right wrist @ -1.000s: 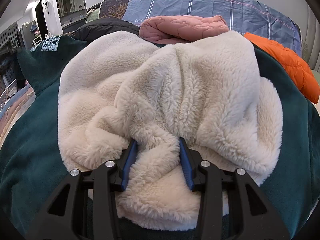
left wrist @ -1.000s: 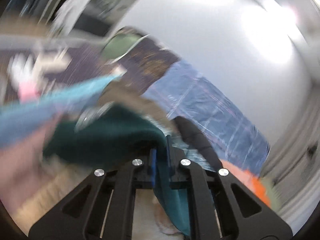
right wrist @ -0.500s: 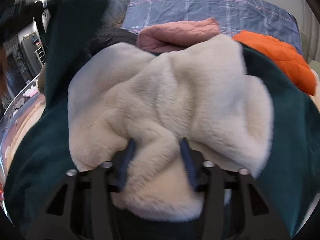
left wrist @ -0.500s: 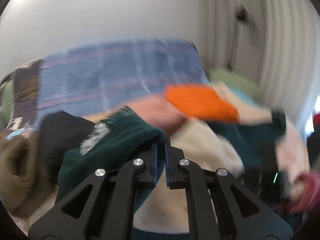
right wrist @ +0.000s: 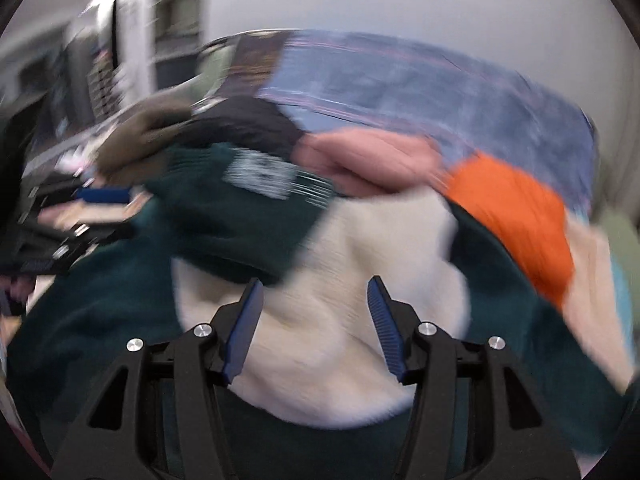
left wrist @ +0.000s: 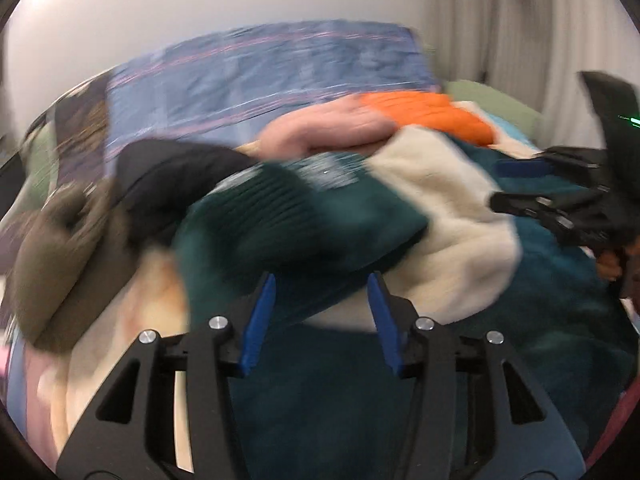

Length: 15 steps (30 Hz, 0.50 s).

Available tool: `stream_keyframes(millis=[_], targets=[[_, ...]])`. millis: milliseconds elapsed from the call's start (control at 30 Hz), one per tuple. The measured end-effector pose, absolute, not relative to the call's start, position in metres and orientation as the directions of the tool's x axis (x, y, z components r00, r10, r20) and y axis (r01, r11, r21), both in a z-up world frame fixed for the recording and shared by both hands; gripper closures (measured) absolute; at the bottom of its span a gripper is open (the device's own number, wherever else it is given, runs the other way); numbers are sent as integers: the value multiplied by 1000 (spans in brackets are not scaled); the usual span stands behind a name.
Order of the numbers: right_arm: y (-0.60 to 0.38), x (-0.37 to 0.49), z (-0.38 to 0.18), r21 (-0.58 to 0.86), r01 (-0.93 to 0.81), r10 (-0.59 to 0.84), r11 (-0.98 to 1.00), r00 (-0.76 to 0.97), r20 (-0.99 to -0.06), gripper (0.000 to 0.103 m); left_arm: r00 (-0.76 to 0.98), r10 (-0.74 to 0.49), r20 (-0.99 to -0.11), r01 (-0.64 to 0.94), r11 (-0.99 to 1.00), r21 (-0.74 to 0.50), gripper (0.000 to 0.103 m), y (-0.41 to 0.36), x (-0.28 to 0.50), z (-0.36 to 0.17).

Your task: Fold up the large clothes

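Note:
A dark green jacket (right wrist: 100, 312) with cream fleece lining (right wrist: 360, 248) lies spread on the bed. Its green sleeve (left wrist: 300, 220), with white print (right wrist: 260, 174), is laid across the lining. In the left wrist view my left gripper (left wrist: 320, 278) is just behind the sleeve; its jaws are opening and the pads touch nothing. My right gripper (right wrist: 315, 282) hovers above the cream lining (left wrist: 460, 232) with its jaws apart and nothing between them. Each gripper shows in the other's view: the right gripper (left wrist: 496, 185) at the right edge, the left gripper (right wrist: 124, 212) at the left edge.
Behind the jacket lie a pink quilted garment (left wrist: 328, 132), an orange one (left wrist: 432, 116), a black one (left wrist: 172, 176) and a brown one (left wrist: 60, 248). Blue plaid bedding (left wrist: 260, 72) covers the far side. A pale curtain (left wrist: 480, 20) hangs at right; shelving (right wrist: 100, 72) stands at left.
My left gripper swung across with the green sleeve, laid it over the cream lining and let go. My right gripper released the fleece and rose above it.

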State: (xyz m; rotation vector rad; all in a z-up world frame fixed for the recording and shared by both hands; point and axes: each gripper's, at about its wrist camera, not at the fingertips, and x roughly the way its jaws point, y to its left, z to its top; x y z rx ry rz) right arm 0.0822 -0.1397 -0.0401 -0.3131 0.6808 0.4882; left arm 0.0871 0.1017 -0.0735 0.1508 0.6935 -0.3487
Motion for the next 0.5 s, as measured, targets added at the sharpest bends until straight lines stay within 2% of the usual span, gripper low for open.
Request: stream_keyframes(millis=[133, 167, 333, 400, 467, 500], targets=[[-70, 81, -46, -225, -643, 365, 732, 649, -667, 45, 709, -97, -699, 162, 986, 28, 59, 144, 101, -91], [-53, 82, -50, -237, -663, 371, 710, 639, -674, 41, 700, -87, -709, 129, 992, 5, 62, 155, 102, -95], [13, 103, -77, -398, -625, 255, 671, 699, -667, 39, 691, -98, -716, 81, 995, -58, 62, 184, 101, -104], [17, 121, -81, -422, -556, 183, 716, 733, -655, 85, 699, -113, -706, 88, 993, -72, 62, 186, 99, -102], [-3, 133, -67, -302, -520, 209, 799, 711, -671, 87, 713, -126, -689, 109, 992, -68, 61, 183, 98, -94], [-27, 137, -47, -176, -492, 267, 853, 699, -663, 87, 719, -129, -683, 118, 991, -64, 61, 181, 98, -92]])
